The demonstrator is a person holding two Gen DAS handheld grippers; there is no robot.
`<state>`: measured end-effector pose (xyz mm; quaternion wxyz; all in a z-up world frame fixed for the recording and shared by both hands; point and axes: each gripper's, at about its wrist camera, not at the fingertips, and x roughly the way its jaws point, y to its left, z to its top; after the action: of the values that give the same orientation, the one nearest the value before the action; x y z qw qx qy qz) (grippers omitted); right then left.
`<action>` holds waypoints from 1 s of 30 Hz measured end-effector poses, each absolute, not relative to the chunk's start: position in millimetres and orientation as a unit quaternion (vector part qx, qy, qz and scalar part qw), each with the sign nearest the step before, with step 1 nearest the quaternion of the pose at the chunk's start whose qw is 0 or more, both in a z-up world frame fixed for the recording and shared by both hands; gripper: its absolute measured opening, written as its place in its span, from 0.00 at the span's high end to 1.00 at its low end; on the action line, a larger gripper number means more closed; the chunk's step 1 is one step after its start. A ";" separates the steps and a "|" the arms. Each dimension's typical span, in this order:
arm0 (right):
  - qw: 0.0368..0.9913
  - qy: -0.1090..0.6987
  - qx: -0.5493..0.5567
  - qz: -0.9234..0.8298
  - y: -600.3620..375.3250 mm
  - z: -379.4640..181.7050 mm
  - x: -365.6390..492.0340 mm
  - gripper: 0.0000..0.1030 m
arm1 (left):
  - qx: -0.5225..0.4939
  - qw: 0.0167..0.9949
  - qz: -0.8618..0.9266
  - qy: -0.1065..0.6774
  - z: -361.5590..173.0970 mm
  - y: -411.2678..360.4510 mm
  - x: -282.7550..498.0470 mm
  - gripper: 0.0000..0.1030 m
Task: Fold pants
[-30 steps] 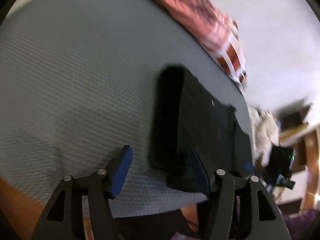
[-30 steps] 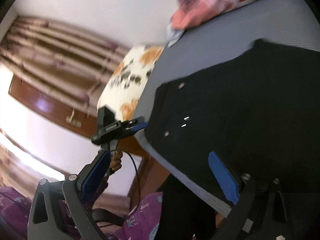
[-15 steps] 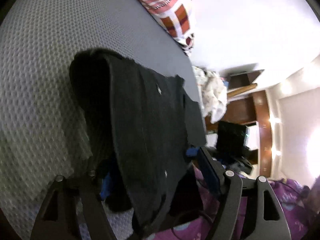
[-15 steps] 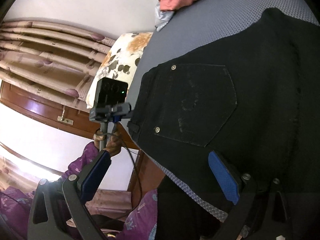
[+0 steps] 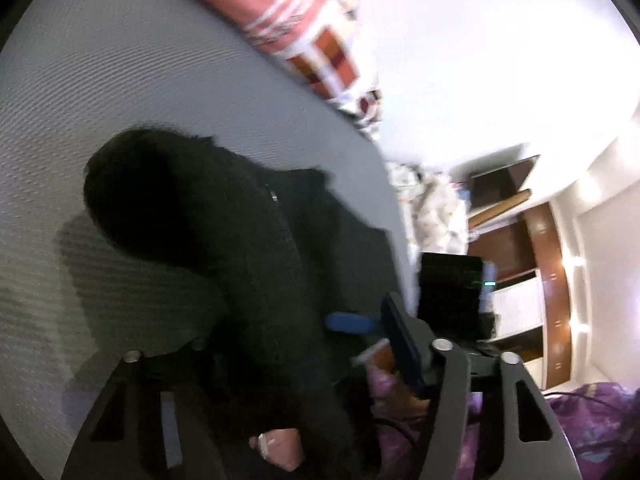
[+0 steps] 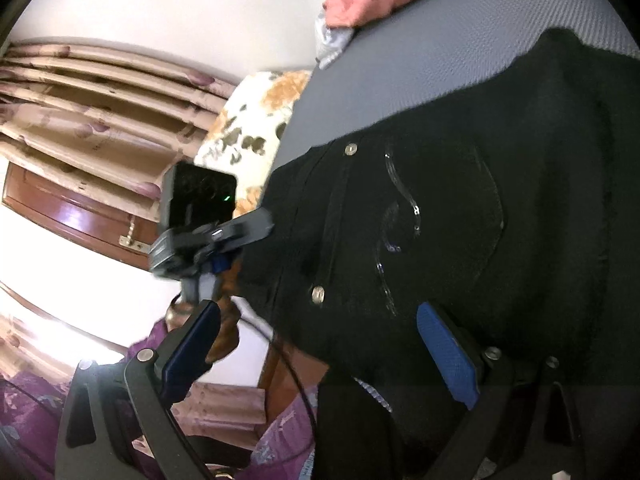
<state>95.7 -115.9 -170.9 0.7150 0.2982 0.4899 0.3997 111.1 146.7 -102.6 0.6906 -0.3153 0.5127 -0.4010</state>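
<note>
Left tongs (image 5: 280,364) are closing with the pants (image 5: 256,248) draped between their arms. Right tongs (image 6: 320,344) stand open, holding nothing, pants edge just ahead on the bed (image 6: 420,64). Advise securing both waist corners before lifting evenly.

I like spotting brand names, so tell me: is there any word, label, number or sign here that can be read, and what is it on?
No readable text in either view.
Black pants: curved stitching on the back pocket and plain metal rivets; no letters made out.
Pink patterned cloth: dark marks, too blurred to read.
Black device on the other gripper: only a small green light, no legible digits.
</note>
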 end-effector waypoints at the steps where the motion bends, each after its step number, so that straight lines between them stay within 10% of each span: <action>1: 0.717 0.483 0.303 0.402 -120.3 -167.6 95.3 0.05 | -0.324 0.686 -0.411 0.506 -91.6 137.2 108.1 0.49; 15: 0.725 0.392 0.384 0.416 -248.0 -147.3 70.8 0.03 | -0.408 0.491 -0.563 0.525 -101.3 -81.4 127.8 0.53; 27: 0.696 0.385 0.485 0.364 -368.2 -188.5 65.3 0.08 | -0.310 0.646 -0.464 0.521 -67.8 -49.8 135.2 0.34; 29: 0.716 0.397 0.459 0.346 -366.6 -187.3 66.9 0.35 | -0.319 0.645 -0.446 0.532 -80.0 -32.1 122.4 0.34; 30: 0.730 0.415 0.435 0.326 -364.5 -186.8 66.1 0.72 | -0.317 0.649 -0.436 0.537 -84.0 -27.1 119.7 0.34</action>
<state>66.1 -364.5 -186.8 0.7297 0.4352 0.4147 0.3258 119.7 -27.1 -84.0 0.6489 -0.3166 0.5368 -0.4364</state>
